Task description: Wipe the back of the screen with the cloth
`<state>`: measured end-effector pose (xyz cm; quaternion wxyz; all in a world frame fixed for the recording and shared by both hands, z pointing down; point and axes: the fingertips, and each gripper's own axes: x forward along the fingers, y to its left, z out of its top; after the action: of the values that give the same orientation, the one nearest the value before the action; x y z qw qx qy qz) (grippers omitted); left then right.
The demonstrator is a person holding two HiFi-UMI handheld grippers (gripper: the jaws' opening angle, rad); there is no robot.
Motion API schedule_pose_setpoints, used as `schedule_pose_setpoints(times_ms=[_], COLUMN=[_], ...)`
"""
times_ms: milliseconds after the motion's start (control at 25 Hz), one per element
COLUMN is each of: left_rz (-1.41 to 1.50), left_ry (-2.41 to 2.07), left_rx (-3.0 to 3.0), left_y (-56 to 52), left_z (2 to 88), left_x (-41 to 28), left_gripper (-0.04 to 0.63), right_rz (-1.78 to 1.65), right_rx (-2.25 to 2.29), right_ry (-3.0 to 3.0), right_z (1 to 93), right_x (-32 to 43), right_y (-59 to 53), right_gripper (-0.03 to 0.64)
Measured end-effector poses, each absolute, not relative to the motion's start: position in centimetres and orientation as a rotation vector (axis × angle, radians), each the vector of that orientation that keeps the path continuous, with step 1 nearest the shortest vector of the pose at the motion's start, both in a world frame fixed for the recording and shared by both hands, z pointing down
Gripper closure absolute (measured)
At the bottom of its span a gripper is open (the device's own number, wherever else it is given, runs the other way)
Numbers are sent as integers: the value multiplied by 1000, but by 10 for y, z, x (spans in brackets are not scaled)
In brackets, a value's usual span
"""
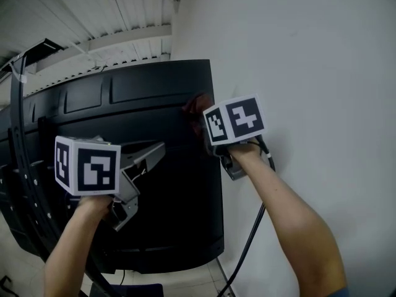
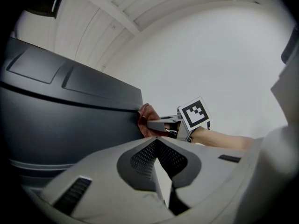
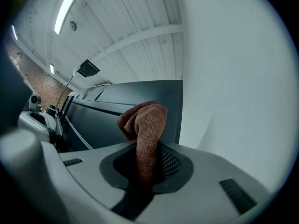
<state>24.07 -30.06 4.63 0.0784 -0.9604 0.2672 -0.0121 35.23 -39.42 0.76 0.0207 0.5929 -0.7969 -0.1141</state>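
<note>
The screen (image 1: 154,184) stands with its black back toward me, filling the left and middle of the head view. A rust-red cloth (image 1: 198,106) is pressed to its upper right edge. My right gripper (image 1: 203,113) is shut on that cloth, its marker cube just to the right. In the right gripper view the cloth (image 3: 147,125) bulges from between the jaws against the screen (image 3: 140,94). My left gripper (image 1: 158,148) hovers lower left in front of the back panel, shut and holding nothing. The left gripper view shows the cloth (image 2: 147,118) and the right gripper (image 2: 152,123) at the screen (image 2: 70,115) edge.
A plain white wall (image 1: 309,54) runs close along the screen's right side. A black cable (image 1: 247,246) hangs down below my right forearm. Black stand tubing (image 1: 18,135) rises at the far left. A ribbed white ceiling with a strip light (image 3: 70,8) is overhead.
</note>
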Motion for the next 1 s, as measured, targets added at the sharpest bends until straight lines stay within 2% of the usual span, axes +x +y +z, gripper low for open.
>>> schedule_pose_setpoints(times_ms=[160,640,1000], left_rz=[-11,229,179], left_ry=[849,1111,1177], left_rx=[-2860,-2730,-2700], left_y=[-297,-284,-292], left_z=[50,94,118], left_x=[222,136,132], left_gripper=[584,586,586], right_rz=[-412,-453,-427], right_rx=[1787,1405,1401], right_ry=[-2559,-2981,-3014], right_z=[8,84,107], right_x=[330,179,148], right_y=[-380,-352,-373], right_gripper=[557,557,557])
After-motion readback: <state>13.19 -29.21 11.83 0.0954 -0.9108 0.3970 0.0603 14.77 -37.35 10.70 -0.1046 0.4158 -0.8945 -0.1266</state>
